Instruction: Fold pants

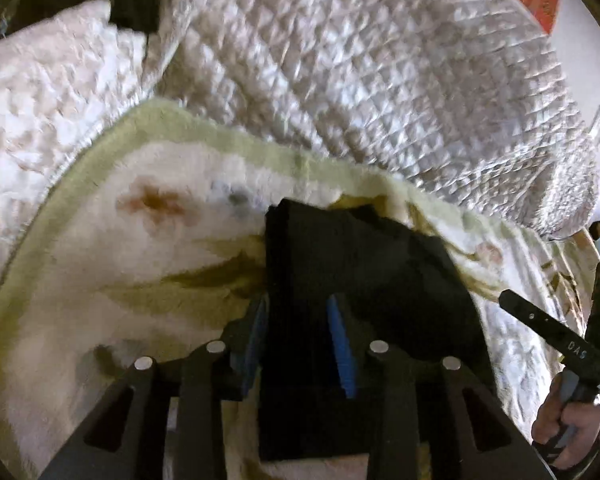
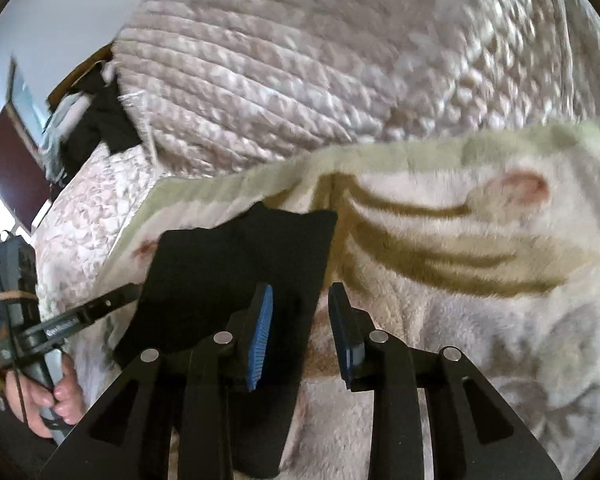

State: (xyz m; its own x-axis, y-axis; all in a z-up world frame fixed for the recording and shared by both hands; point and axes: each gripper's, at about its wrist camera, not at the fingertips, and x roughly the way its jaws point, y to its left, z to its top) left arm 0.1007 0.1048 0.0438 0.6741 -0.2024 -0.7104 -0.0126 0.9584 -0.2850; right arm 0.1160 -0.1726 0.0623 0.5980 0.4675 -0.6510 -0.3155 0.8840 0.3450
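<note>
Black pants [image 1: 364, 264] hide the left hand-held gripper [image 1: 300, 344] pads' grip.

Between the left jaws, the black pants [image 1: 364, 272] run down out of the frame's bottom edge, so their lower end goes unseen. In the right wrist view the pants [image 2: 236, 272] hide the left gripper's tip. Beyond the jaws, the quilted bedspread [image 1: 380, 80] and fleece blanket [image 2: 460, 280] are motion-blurred.
</note>
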